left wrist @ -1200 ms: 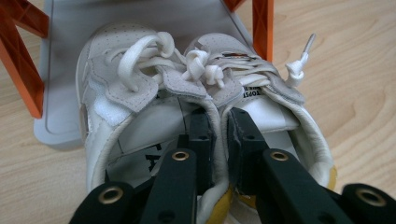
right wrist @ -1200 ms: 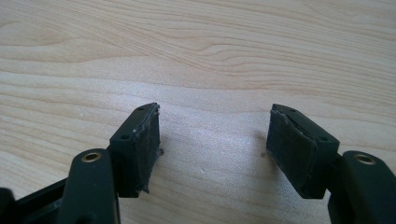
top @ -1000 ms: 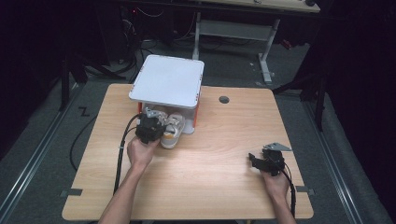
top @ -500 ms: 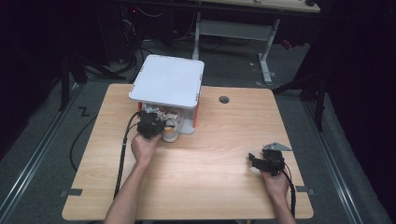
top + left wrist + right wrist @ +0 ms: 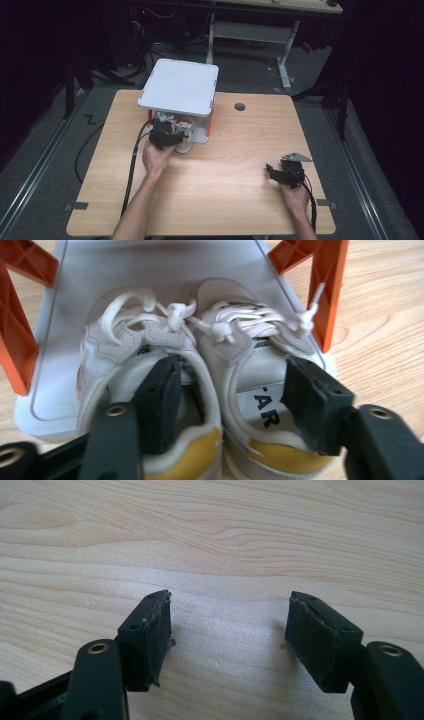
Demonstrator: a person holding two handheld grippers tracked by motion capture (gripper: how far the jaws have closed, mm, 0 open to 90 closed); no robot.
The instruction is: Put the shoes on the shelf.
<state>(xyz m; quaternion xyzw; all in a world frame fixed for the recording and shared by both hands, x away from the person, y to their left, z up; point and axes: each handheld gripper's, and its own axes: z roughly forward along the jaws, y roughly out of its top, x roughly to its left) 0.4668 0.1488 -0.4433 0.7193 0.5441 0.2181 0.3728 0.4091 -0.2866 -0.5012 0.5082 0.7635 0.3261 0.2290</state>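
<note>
A pair of white sneakers with yellow heels (image 5: 200,365) stands side by side on the white base plate (image 5: 50,390) of a small stand, toes pointing in. My left gripper (image 5: 232,405) is open, one jaw down in each shoe's opening, straddling their two inner walls without squeezing them. In the high view the left gripper (image 5: 167,134) sits at the stand's front edge over the sneakers (image 5: 184,134). My right gripper (image 5: 272,171) rests low over the bare table at the right; the right gripper (image 5: 230,635) is open and holds nothing.
The stand has a white square top (image 5: 180,85) on orange corner posts (image 5: 327,295), so headroom over the shoes is low. A cable hole (image 5: 240,106) lies right of the stand. Bare wood (image 5: 225,175) spreads between the two hands.
My left hand has pushed forward, taking the sneakers from in front of the stand to under its front edge. The right gripper has stayed put.
</note>
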